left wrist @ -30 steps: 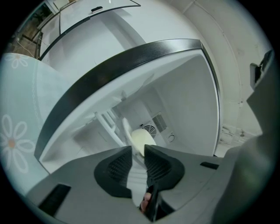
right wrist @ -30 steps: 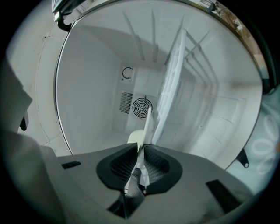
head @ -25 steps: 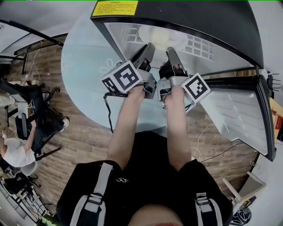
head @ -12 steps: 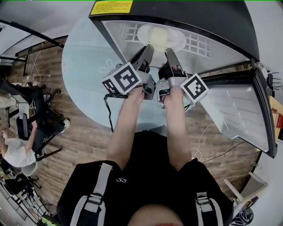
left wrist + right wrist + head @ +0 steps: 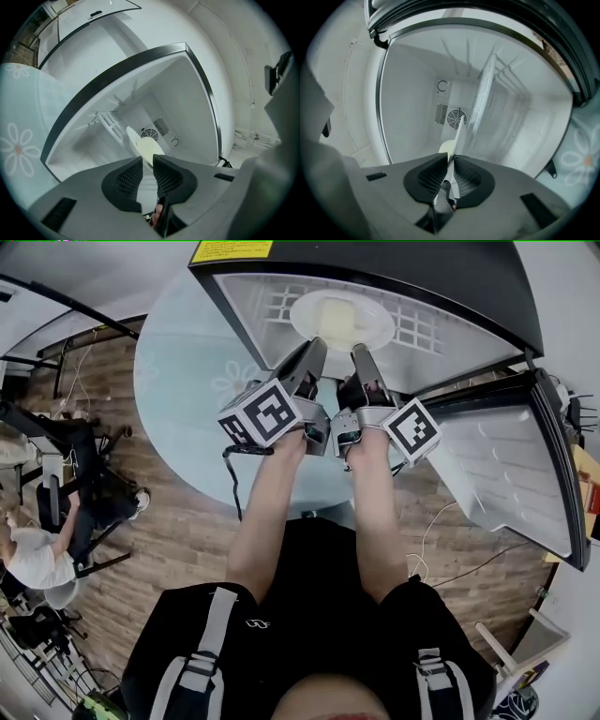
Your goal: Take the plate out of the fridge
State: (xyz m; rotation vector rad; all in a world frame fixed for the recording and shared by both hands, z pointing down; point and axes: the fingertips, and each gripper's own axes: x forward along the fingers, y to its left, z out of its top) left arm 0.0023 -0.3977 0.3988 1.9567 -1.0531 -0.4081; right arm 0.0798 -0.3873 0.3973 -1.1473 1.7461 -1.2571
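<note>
- Left of the head view: round pale-blue glass surface (image 5: pixel 178 399) with a daisy print, apparently carrying the small black-framed, white-lined fridge (image 5: pixel 422 268) at the top of the frame.
- Left of centre: left gripper (image 5: pixel 316 345), reaching into the fridge opening. Fingers clamped on the near rim of the round white plate with a pale yellow middle (image 5: pixel 342 320), as shown in the left gripper view, where the rim runs in between the pads.
- Upper centre: plate lying in the fridge mouth, beside the white wire shelf (image 5: pixel 427 334), not yet clear of the black frame.
- Right of centre: right gripper (image 5: pixel 362 354), just beside the left one. Fingers likewise closed on the plate's rim, which is caught edge-on in the right gripper view.
- Far right: white-lined fridge door (image 5: pixel 511 465), swung wide open.
- Done, judging from this: door opened, plate reached and gripped from both sides.
- Left to do: drawing the plate back past the frame, toward the lower part of the picture, then probably setting it down on the surface.
</note>
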